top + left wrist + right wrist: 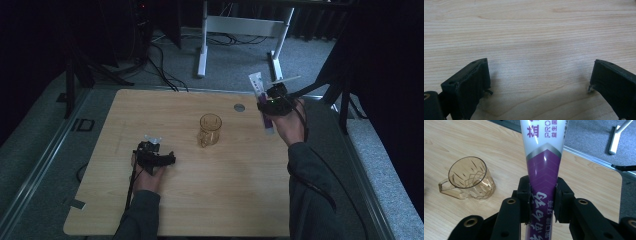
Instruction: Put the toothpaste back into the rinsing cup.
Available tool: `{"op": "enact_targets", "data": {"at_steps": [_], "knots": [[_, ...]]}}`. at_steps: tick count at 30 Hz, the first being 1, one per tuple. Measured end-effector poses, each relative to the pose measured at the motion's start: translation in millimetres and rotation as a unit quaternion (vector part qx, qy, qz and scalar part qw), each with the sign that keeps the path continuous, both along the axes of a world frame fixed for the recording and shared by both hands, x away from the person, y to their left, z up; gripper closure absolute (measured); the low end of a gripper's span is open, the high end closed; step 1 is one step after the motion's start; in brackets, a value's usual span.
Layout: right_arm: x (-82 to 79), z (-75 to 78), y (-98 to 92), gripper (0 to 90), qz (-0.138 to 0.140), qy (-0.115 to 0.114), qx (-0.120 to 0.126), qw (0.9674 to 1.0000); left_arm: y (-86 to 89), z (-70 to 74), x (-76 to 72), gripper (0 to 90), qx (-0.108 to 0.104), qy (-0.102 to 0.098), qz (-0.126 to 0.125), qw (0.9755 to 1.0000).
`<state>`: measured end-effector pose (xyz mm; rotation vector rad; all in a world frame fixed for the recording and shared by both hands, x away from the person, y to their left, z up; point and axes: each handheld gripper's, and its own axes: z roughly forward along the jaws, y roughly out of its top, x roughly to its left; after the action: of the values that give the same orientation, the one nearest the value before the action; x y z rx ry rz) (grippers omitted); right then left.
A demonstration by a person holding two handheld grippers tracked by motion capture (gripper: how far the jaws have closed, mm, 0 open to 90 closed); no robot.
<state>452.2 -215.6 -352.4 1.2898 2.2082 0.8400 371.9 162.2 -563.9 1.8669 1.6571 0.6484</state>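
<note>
Two black jaws of right gripper (541, 202) clamped on purple-and-white toothpaste tube (541, 170) — long axis upright, amber faceted plastic mug (209, 129) lying left, mid-table — left gripper (539, 82) wide, idle.

Amber glass mug (209, 129) upright mid-table (200, 210); grey disc (239, 107) near far edge; white desk frame (245, 30) beyond.
</note>
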Motion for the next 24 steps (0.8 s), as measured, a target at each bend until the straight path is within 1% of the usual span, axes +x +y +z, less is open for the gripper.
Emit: {"op": "enact_targets", "data": {"at_steps": [3, 6, 9, 12, 17, 20, 24], "knots": [[1.2, 0.7, 0.7, 71.0, 0.001, -0.003, 0.002, 1.0, 0.0, 0.0, 0.0, 2.3, 0.0, 0.0, 0.0, 1.0], [1.8, 1.5, 1.0, 71.1, 0.009, -0.006, 0.015, 0.9998, 0.0, 0.0, 0.0, 2.3, 0.0, 0.0, 0.0, 1.0], [2.3, 2.2, 2.1, 71.1, 0.012, -0.009, 0.02, 0.9997, 0.0, 0.0, 0.0, 2.4, 0.0, 0.0, 0.0, 1.0], [3.7, 2.9, 4.2, 71.1, 0.013, -0.011, 0.021, 0.9996, 0.0, 0.0, 0.0, 2.4, 0.0, 0.0, 0.0, 1.0], [4.9, 3.4, 9.2, 71.1, 0.027, -0.017, 0.027, 0.9991, 0.0, 0.0, 0.0, 2.3, 0.0, 0.0, 0.0, 1.0], [5.4, 3.3, 12.9, 71.0, 0.03, -0.02, 0.027, 0.999, 0.0, 0.0, 0.0, 2.4, 0.0, 0.0, 0.0, 1.0], [6.5, 2.3, 18.3, 71.0, 0.033, -0.025, 0.033, 0.9986, 0.0, 0.0, 0.0, 2.4, 0.0, 0.0, 0.0, 1.0]]}}
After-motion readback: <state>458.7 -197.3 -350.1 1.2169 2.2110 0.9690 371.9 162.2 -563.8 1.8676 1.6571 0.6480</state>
